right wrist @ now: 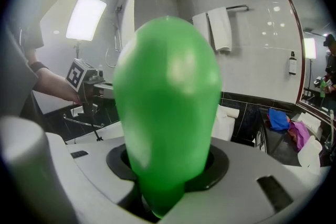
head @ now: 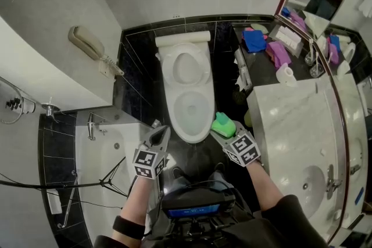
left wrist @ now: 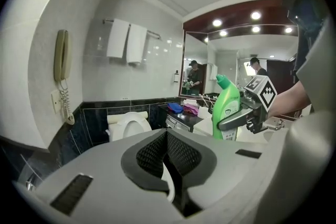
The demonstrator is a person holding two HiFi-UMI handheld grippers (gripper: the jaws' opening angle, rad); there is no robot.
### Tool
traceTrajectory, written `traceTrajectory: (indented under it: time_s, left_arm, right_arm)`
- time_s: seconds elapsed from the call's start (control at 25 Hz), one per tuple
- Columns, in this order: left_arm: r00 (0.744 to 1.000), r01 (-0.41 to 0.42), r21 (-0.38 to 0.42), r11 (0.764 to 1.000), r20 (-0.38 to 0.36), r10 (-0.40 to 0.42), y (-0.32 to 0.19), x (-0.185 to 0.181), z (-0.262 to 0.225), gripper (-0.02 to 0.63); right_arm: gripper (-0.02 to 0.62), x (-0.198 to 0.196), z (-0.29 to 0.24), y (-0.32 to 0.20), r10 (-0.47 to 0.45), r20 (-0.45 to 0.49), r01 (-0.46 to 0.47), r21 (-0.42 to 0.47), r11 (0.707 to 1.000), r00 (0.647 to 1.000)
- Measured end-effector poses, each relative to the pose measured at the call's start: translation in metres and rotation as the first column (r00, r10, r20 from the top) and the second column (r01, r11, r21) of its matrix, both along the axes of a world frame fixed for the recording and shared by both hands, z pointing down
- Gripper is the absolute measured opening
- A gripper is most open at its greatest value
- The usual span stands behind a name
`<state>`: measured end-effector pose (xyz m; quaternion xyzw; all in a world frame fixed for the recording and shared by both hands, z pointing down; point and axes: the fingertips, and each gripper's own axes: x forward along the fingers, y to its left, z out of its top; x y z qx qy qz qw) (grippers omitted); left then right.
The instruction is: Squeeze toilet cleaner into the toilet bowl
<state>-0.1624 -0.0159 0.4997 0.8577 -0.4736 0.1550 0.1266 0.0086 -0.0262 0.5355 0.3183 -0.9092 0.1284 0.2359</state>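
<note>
Bathroom, open toilet (head: 187, 90), right gripper (head: 224, 130) fingers grasping green cleaner bottle (head: 222, 122), left gripper (head: 161, 134) fingers clenched empty.

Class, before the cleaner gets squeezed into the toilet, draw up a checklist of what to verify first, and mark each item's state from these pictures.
1. Grip on the green bottle: ok, the right tongs press on its body.
2. Bottle over the toilet bowl: not ok, in the head view it is beside the bowl's right rim.
3. Nozzle aimed down into the bowl: not ok, the left gripper view shows the bottle upright, neck on top.
4. Cap off: cannot tell.
5. Bowl uncovered: ok, its inside shows from above.
6. Left tongs clear of the bottle: ok, shut, empty and apart from it.
</note>
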Motion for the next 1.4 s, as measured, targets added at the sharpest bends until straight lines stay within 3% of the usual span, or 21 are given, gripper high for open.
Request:
traceTrajectory:
  time_s: [0.8,1.2,1.4]
  left_arm:
    - [1.0,0.024,-0.02,1.0,0.014,-0.023,0.009,0.012,0.011,0.005]
    - [0.997,0.075,-0.032,0.997,0.023,-0.074,0.008,0.042,0.018,0.005]
    - [0.998,0.051,-0.035,0.998,0.038,-0.049,0.0,0.06,0.02,0.005]
  right_arm:
    - [0.195,0.007,0.012,0.009,-0.01,0.02,0.011,-0.032,0.999,1.0]
    - [0.195,0.029,0.018,0.008,-0.048,0.047,0.05,-0.05,0.998,0.998]
    - [0.195,0.039,0.023,0.001,-0.04,0.045,0.043,-0.063,0.997,0.998]
